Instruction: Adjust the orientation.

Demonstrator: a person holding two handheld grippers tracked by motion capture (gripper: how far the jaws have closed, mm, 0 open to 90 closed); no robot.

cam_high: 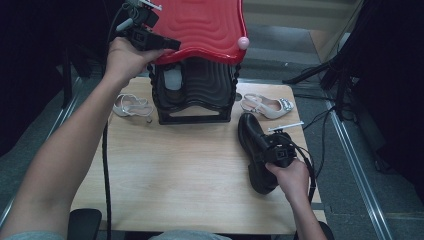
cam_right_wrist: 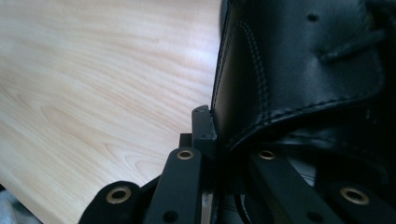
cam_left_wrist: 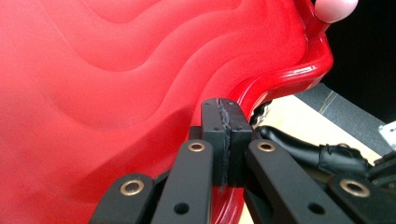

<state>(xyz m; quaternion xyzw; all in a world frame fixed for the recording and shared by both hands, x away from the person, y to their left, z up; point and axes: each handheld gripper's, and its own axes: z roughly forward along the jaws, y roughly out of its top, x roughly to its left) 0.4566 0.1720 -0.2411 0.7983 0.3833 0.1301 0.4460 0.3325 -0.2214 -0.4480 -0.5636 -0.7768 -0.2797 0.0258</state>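
High view: left claw [cam_high: 167,44] clamping shut on the red lid [cam_high: 210,25] edge, holding it tilted up over the black rack [cam_high: 195,95] at 12 o'clock. Right claw [cam_high: 267,145] gripping the black boot [cam_high: 257,150] collar at 3 o'clock on the counter [cam_high: 175,165]. Judging best: keeping the lid raised high, lifting the boot level, sliding it toe-first inside without clipping the rim.
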